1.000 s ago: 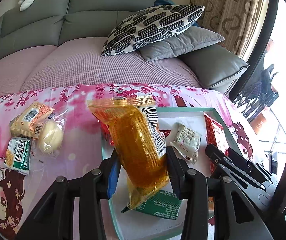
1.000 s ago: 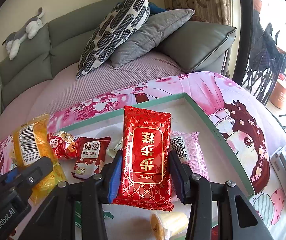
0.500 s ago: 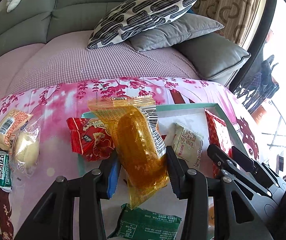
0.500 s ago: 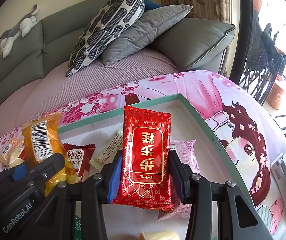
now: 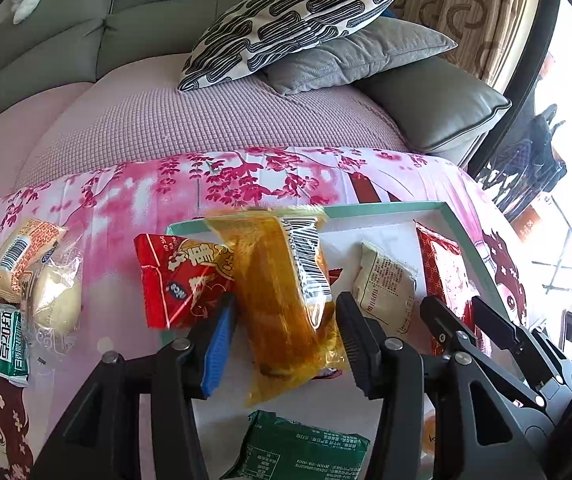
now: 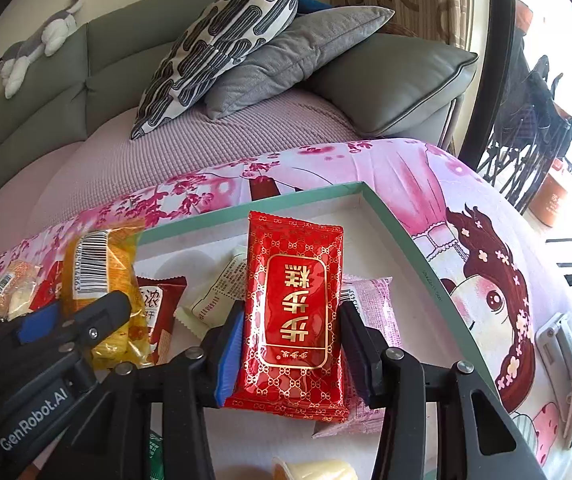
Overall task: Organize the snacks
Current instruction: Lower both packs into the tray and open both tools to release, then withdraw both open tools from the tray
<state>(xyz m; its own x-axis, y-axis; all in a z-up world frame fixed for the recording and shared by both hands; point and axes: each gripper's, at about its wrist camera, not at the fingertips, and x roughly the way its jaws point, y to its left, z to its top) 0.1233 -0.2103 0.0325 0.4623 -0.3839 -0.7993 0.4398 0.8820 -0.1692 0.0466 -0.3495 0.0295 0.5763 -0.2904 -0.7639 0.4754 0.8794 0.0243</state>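
A grey sofa [image 5: 158, 32] stands behind the counter [image 5: 270, 176], which wears a pink blossom-print cloth, and carries three cushions: one black-and-white patterned [image 5: 297, 20], two grey. On the counter sits one teal-rimmed tray [image 6: 397, 224].

In the tray lie a dark-red packet [image 6: 162, 308], a cream packet [image 5: 385, 292], a pink packet [image 6: 373, 312], a green packet [image 5: 301, 452] and a small jelly cup [image 6: 313, 470]. One red packet [image 5: 178, 280] marked "nice" hangs over the tray's left rim. Well left of the tray lie three snacks: an orange barcoded packet [image 5: 18, 256], a clear-wrapped bun [image 5: 56, 304] and a green-and-white packet [image 5: 6, 344].

The left hand-held gripper [image 5: 282, 340] has just been opening; the orange bag [image 5: 286, 300], barcode showing, is between its parted jaws over the tray. The right hand-held gripper [image 6: 289, 344], printed "GenRobot.AI", clamps a red-and-gold packet [image 6: 293, 312] bearing gold Chinese characters above the tray.
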